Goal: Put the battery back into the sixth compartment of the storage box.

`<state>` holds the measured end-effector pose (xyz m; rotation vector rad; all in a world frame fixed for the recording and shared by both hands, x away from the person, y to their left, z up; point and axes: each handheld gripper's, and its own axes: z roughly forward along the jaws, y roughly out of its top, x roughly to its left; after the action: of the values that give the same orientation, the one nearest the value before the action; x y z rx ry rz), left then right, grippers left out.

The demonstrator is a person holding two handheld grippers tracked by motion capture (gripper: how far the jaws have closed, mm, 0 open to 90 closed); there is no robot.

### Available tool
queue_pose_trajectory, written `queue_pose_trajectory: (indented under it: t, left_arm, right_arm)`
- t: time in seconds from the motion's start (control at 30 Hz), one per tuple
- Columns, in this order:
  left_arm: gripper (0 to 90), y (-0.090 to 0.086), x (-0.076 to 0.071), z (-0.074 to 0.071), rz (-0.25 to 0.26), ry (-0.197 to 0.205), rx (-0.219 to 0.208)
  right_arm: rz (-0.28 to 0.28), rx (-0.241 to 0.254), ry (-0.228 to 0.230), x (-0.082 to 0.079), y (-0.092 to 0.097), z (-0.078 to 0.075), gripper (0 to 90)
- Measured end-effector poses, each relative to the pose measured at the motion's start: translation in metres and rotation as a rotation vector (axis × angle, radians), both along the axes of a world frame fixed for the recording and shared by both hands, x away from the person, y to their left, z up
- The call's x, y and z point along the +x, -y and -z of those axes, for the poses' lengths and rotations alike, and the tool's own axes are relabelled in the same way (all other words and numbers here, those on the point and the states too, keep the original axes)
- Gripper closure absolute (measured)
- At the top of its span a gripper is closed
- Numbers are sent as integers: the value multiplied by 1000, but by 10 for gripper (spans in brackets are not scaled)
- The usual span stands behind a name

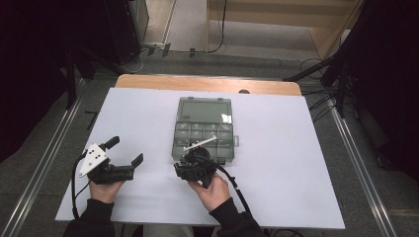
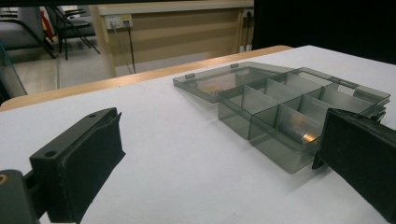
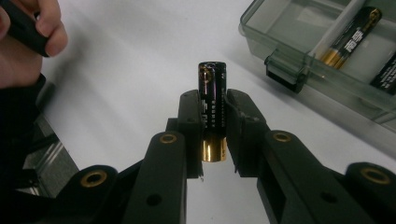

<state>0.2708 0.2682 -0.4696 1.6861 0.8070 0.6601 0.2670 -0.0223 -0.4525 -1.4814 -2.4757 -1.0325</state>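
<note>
A smoky clear compartment box (image 1: 203,131) lies mid-table, its lid folded flat on the far side. In the right gripper view my right gripper (image 3: 212,105) is shut on a black and gold battery (image 3: 212,116), held upright over the white table just off the box's latch corner (image 3: 285,70). From above, this gripper (image 1: 191,168) sits at the box's near edge. Another battery (image 3: 352,37) lies in a compartment. My left gripper (image 1: 125,150) rests left of the box, wide open with nothing between its jaws; its own view shows the box (image 2: 299,107) ahead to the right.
A white sheet (image 1: 296,163) covers the wooden table (image 1: 207,84). A thin white strip (image 1: 200,143) shows across the box's front compartments. Dark equipment stands at both sides, with cables on the floor (image 1: 316,98). Bare sheet lies to the right of the box.
</note>
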Motion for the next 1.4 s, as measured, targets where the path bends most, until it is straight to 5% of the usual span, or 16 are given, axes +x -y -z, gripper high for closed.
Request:
queue_pose_trajectory:
  t: [0.57, 1.4]
  left_arm:
    - [0, -1, 0, 0, -2, -2, -1]
    - [0, -1, 0, 0, -1, -3, 2]
  right_arm:
    - [101, 159, 9, 10, 20, -6, 776]
    - [356, 343, -39, 36, 59, 13, 776]
